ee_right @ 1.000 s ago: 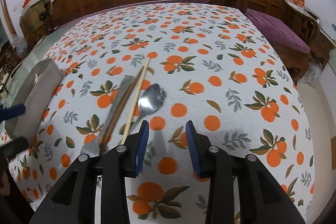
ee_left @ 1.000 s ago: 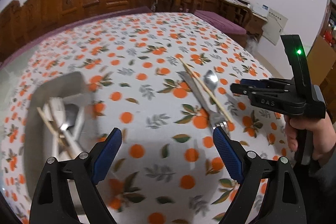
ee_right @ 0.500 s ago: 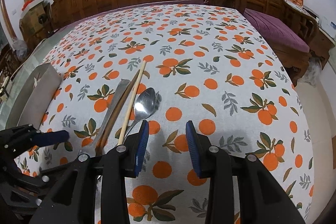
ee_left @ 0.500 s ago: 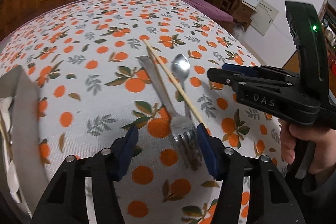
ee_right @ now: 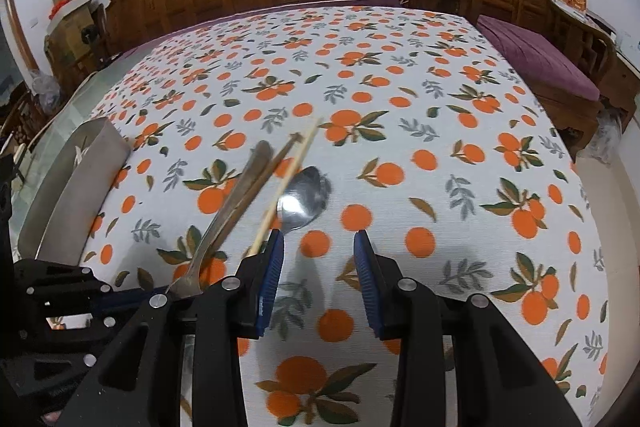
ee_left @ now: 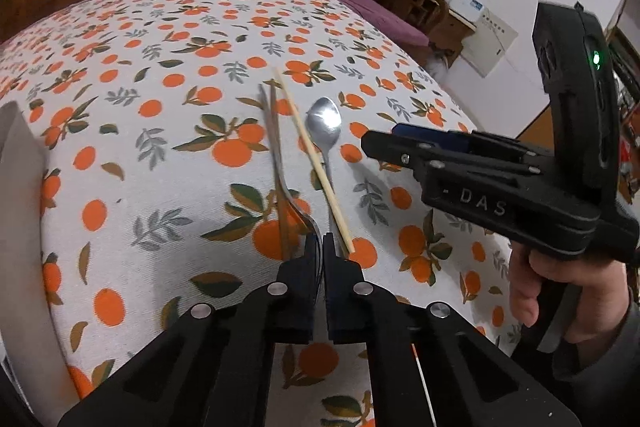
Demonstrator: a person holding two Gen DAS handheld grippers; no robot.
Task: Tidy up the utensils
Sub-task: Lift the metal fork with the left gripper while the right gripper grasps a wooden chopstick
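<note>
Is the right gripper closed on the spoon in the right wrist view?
No, the right gripper stands open with a wide gap between its blue pads, and the spoon lies free on the tablecloth.

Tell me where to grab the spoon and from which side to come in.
Grip the spoon on its thin handle, just below the bowl, jaws closing across its width from above. The handle's near end lies under the light chopstick, so that end is likely awkward. The right gripper, open and close by, seems best placed.

A table (ee_right: 460, 155) in orange-print cloth carries a spoon (ee_right: 302, 197), light chopstick (ee_right: 286, 183), and grey tray (ee_right: 76, 187).
</note>
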